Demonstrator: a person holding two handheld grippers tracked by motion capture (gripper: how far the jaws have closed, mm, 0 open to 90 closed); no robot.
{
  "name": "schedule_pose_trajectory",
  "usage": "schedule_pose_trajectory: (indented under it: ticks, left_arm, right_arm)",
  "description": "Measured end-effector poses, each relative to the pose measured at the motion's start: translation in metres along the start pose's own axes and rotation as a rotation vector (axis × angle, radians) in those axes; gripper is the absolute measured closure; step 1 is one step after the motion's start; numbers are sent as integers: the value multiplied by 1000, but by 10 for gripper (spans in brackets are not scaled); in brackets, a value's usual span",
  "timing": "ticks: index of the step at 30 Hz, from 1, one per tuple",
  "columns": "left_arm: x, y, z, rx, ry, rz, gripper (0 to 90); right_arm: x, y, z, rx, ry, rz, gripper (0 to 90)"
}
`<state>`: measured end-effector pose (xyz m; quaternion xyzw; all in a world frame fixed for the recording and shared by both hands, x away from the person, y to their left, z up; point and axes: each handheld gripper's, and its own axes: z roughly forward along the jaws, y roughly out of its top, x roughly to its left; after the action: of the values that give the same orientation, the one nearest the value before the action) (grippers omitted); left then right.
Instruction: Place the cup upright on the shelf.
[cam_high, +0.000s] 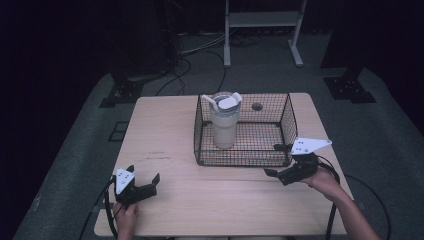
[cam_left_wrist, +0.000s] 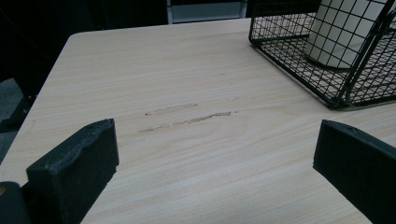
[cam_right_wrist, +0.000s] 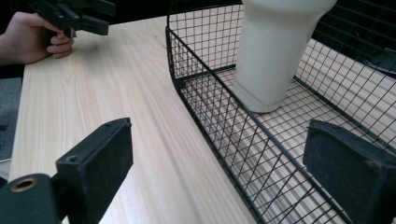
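A black wire basket (cam_high: 287, 120) stands on the far middle of the wooden table (cam_high: 165, 130). In its left part a cream tumbler (cam_high: 224, 127) stands upright, with a white lid and straw. My left gripper (cam_high: 144, 173) rests open near the table's front left corner, nothing between its jaws. In the left gripper view (cam_left_wrist: 215, 140) it faces bare table, with the basket (cam_left_wrist: 299, 56) and tumbler (cam_left_wrist: 345, 32) ahead to the right. My right gripper (cam_high: 272, 160) is open at the basket's near right corner. In its own view (cam_right_wrist: 219, 144) its jaws straddle the basket wall (cam_right_wrist: 205, 107), the tumbler (cam_right_wrist: 275, 51) beyond.
A round cable hole (cam_high: 257, 106) in the table shows through the basket's back. A scuff mark (cam_left_wrist: 187, 119) runs across the wood ahead of the left gripper. On the dark floor beyond the table are cables and a white stand (cam_high: 262, 30). A hand holds the left gripper (cam_right_wrist: 70, 14).
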<state>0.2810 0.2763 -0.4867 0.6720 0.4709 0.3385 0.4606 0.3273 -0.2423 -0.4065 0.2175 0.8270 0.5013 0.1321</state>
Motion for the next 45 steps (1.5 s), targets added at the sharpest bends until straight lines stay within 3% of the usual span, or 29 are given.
schedule_pose_trajectory:
  ticks: [19,30,45]
  left_arm:
    - [0,0,0,-2,1,2,0]
    - [0,0,0,-2,2,3,0]
    - [0,0,0,-3,1,4,0]
  right_arm:
    - [7,-34,-9,-29,3,48,79]
    - [9,-51,-15,-49,-27,79,79]
    - [13,-73,-16,-30,-50,110,79]
